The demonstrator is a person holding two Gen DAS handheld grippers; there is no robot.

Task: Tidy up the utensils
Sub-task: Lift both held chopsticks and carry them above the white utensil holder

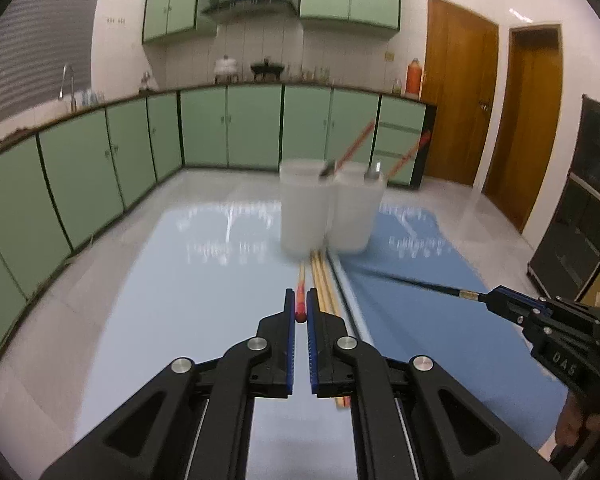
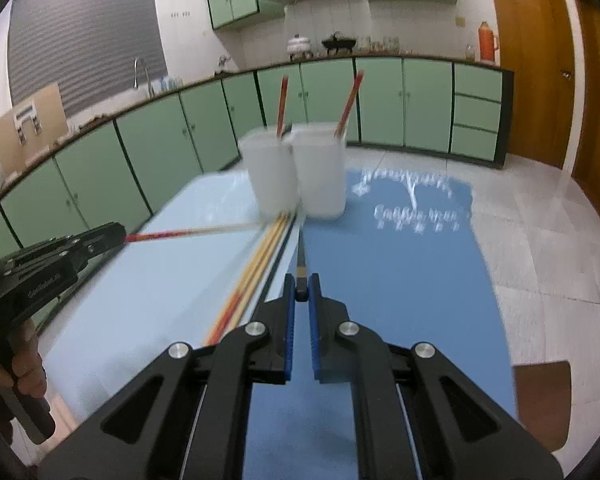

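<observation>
Both grippers clamp one chopstick each, near two translucent cups.

The left gripper (image 1: 301, 308) holds the red chopstick (image 1: 300, 307) by its end; the right gripper (image 2: 301, 290) holds the black chopstick (image 2: 301, 268) likewise. Remaining chopsticks (image 2: 260, 252) lie in a row along the seam between the light blue mat (image 1: 188, 280) and dark blue mat (image 2: 400, 280). Left cup (image 2: 270, 176) and right cup (image 2: 320, 176) touch, each containing one red chopstick.

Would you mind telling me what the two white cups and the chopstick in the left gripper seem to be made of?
The two cups look like frosted translucent plastic: milky, matte walls, though blurred. The chopstick in the left gripper has a glossy red-orange end, so probably lacquered wood or bamboo; plastic cannot be ruled out.
</observation>
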